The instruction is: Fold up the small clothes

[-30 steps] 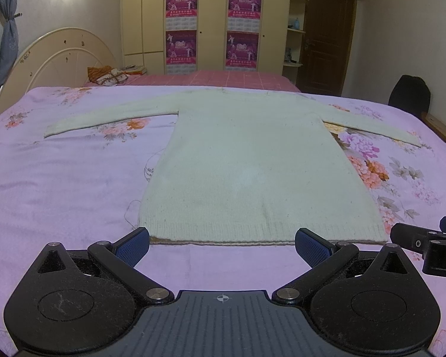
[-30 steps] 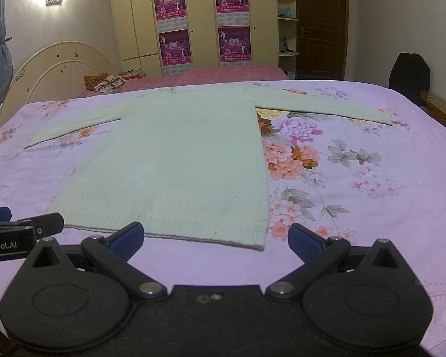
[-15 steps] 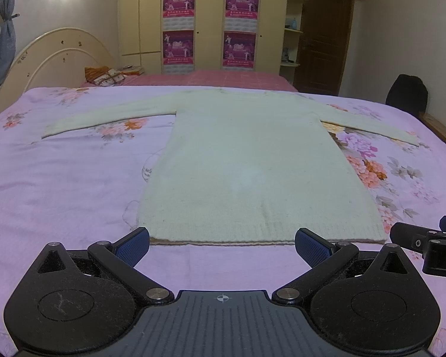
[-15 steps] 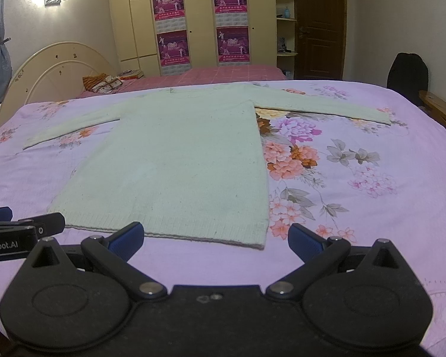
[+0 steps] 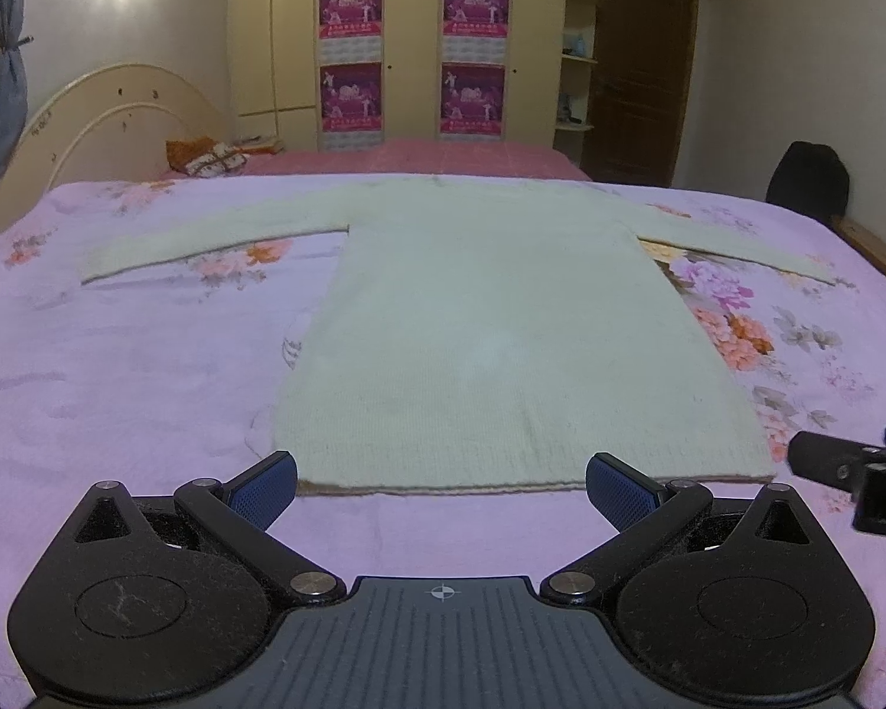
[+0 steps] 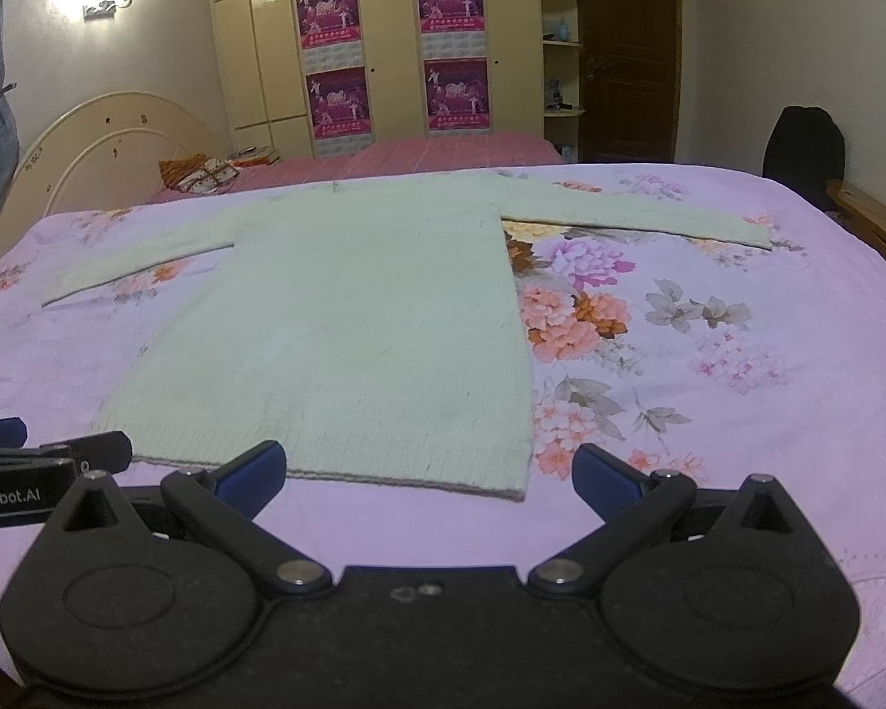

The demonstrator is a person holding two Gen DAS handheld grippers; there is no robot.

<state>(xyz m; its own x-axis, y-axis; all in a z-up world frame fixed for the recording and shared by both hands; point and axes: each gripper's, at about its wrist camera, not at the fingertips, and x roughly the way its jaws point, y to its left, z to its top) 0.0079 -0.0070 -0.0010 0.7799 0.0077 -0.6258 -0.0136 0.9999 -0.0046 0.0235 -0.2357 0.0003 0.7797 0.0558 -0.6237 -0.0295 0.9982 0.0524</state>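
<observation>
A pale green knit sweater (image 5: pixel 502 319) lies flat on the bed, sleeves spread left and right, hem nearest me. It also shows in the right wrist view (image 6: pixel 348 331). My left gripper (image 5: pixel 441 487) is open and empty, just short of the hem's left half. My right gripper (image 6: pixel 428 481) is open and empty, in front of the hem's right corner. The right gripper shows at the right edge of the left wrist view (image 5: pixel 856 472). The left gripper shows at the left edge of the right wrist view (image 6: pixel 41 461).
The bed has a pink floral sheet (image 5: pixel 118 366). A cream headboard (image 5: pixel 106 118) stands at the left. A second bed with a pink cover (image 6: pixel 419 153) and wardrobes (image 5: pixel 413 47) lie behind. A dark bag (image 5: pixel 806 177) sits at the right.
Both grippers have hardly moved. The left wrist view has shifted very slightly. The sweater lies as before.
</observation>
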